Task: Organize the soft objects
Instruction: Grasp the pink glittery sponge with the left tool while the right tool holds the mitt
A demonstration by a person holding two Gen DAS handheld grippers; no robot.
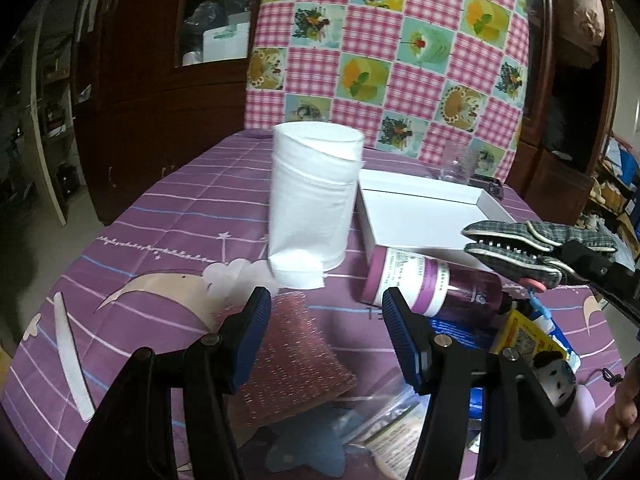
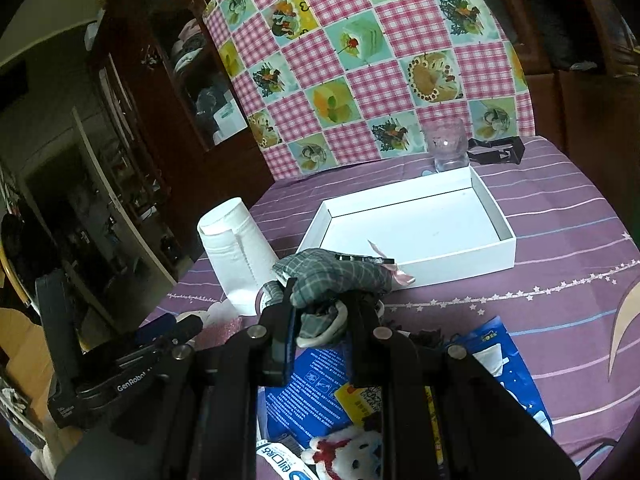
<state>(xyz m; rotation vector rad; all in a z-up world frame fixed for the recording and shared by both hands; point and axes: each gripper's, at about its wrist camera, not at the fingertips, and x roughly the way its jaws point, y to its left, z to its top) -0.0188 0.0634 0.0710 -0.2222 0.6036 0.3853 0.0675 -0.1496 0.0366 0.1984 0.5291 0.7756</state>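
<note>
one white box [image 2: 416, 232] lay open on the purple bedspread [image 2: 560, 208], with one paper roll [image 1: 312, 196] upright just left of it, one purple bottle [image 1: 432, 284] on its side against its near wall, one pink scrubbing pad [image 1: 292, 360], one clear cup [image 2: 446, 144] behind the box and one small plush toy [image 2: 348, 452]. the box interior was bare, the near bedspread crowded. the right gripper [image 2: 320, 320] was clamped narrowly on one plaid fabric crocodile [image 2: 340, 276] at the box's near-left corner; the left gripper [image 1: 324, 300] stood half open above the pad, holding nothing.
</note>
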